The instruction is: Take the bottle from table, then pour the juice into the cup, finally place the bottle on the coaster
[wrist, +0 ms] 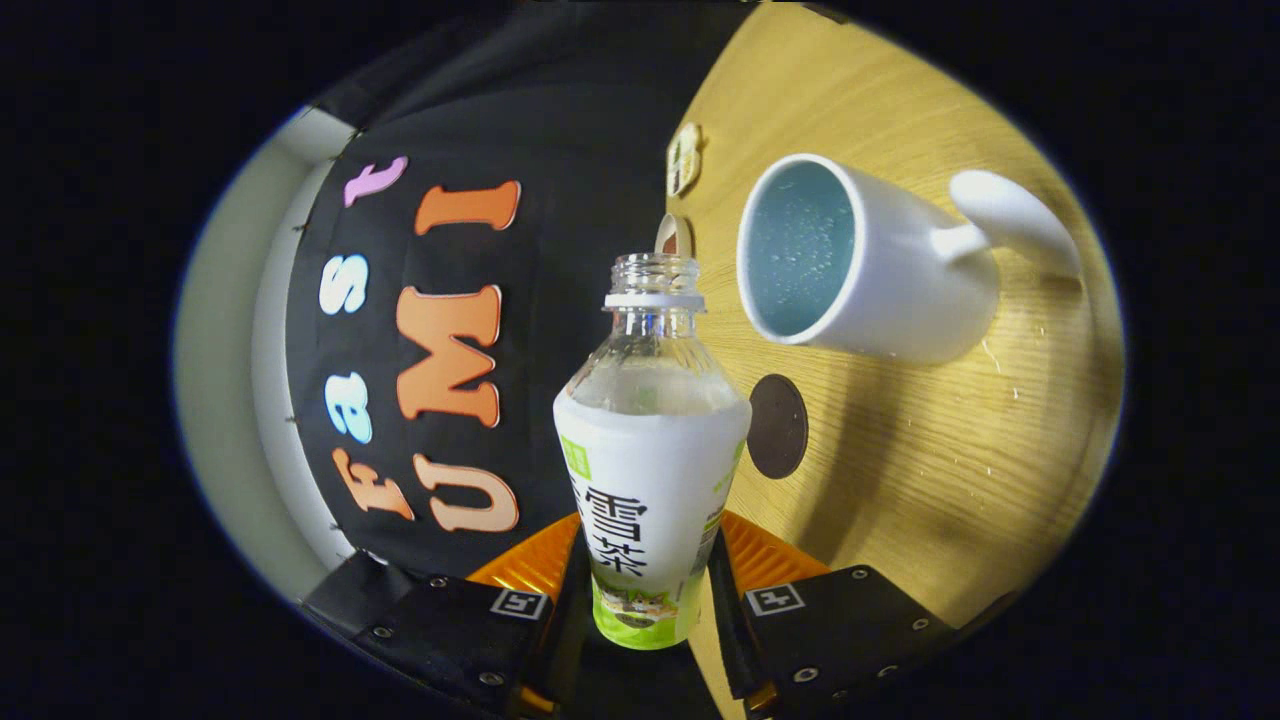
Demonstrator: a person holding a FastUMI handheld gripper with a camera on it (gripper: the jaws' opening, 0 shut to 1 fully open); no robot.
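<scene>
Gripped between the two fingers of the gripper [648, 590] is one bottle [650, 470], nearest of all; both fingers press on its labelled lower body, one on each side, so the tongs are pinching it. Its cap is off and the neck is open, pointing away from the fingers. Clear liquid seems to fill it up to the shoulder, though the level is hard to judge through the label.

One wooden table [930, 470] takes up the right of the scene, turned on its side in this view. On it rests one white cup [860, 265] with a pale blue inside, far right of the bottle's neck and apart from it, its mouth facing the bottle and its handle on the far side. One dark round coaster [778, 426] lies just right of the bottle's shoulder, nearer than the cup, with bare wood around it. Two small objects sit beyond the bottle's mouth, too small to identify; the nearer is partly hidden by the neck. Small droplets speckle the wood below the cup.
</scene>
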